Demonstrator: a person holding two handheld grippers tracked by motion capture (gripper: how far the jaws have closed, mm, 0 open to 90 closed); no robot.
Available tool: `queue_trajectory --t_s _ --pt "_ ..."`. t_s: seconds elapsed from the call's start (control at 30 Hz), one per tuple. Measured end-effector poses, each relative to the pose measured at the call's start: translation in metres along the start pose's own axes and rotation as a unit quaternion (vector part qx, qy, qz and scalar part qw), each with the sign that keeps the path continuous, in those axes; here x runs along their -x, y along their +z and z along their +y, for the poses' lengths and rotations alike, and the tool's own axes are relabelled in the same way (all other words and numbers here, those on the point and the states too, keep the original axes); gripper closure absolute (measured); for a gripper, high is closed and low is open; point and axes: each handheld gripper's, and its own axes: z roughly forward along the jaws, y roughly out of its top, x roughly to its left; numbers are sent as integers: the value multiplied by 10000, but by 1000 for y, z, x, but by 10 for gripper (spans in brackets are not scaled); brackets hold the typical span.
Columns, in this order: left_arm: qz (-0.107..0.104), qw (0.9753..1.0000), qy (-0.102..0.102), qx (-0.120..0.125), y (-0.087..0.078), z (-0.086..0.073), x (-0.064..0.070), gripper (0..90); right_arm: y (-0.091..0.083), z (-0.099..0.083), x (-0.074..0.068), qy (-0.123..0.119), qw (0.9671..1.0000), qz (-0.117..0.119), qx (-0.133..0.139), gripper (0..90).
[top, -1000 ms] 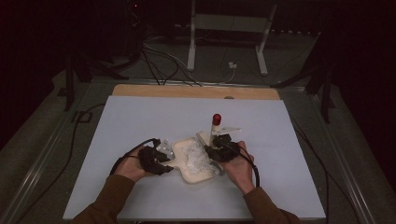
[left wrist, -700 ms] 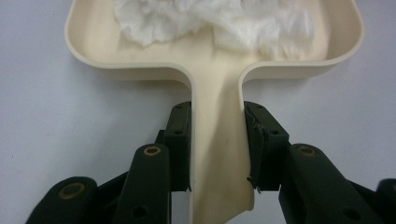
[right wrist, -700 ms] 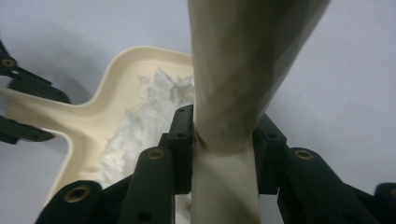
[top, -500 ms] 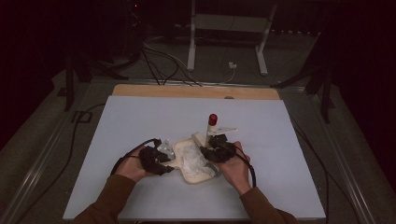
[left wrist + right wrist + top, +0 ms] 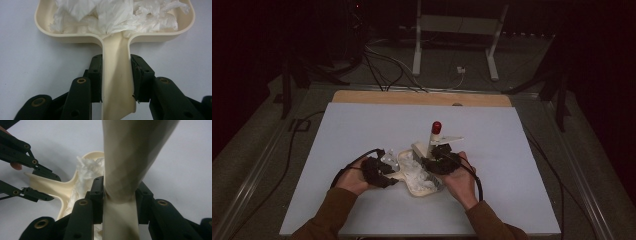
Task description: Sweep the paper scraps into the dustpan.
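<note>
Okay so my left gripper (image 5: 116, 75) has both jaws squeezed tight on the handle of the dustpan (image 5: 116, 82), one pad on each flat side of it, nothing loose about it. Just past my fingertips the handle widens into the pan itself, which sits flat on the table (image 5: 27, 72), and it's stuffed with crumpled tissue (image 5: 112, 15) right up against the back wall where the handle meets it.

My right gripper (image 5: 120, 192) is clamped on the brush (image 5: 130, 157), jaws hugging its cream handle from both sides, and the handle climbs up and away from me. Down past my right fingertips, a bit to the left, there's the dustpan (image 5: 62, 187) again with the tissue (image 5: 87, 170) piled in it, and further off on that side my other gripper's jaws on the pan's handle.

From the high view it all sits close in front of me: left gripper (image 5: 379, 172) at the near-left of the dustpan (image 5: 417, 180), right gripper (image 5: 439, 162) at its right edge, touching or nearly, can't tell. The brush (image 5: 434, 135) stands nearly upright beyond my right fingers, red tip on top. Past that it's bare table (image 5: 362, 125).
</note>
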Motion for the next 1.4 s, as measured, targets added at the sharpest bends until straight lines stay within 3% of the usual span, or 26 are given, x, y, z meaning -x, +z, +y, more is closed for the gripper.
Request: queue_trajectory --t_s 0.37,1.23,1.4 --pt "-17 10000 -29 81 2 -5 1 663 -3 0 5 54 10000 42 -6 672" --pt "-24 9997 -42 229 5 -15 3 665 -19 5 39 167 9988 -429 178 672" --pt "-27 9997 -52 226 6 -15 3 665 -16 3 41 132 9987 -482 64 672"
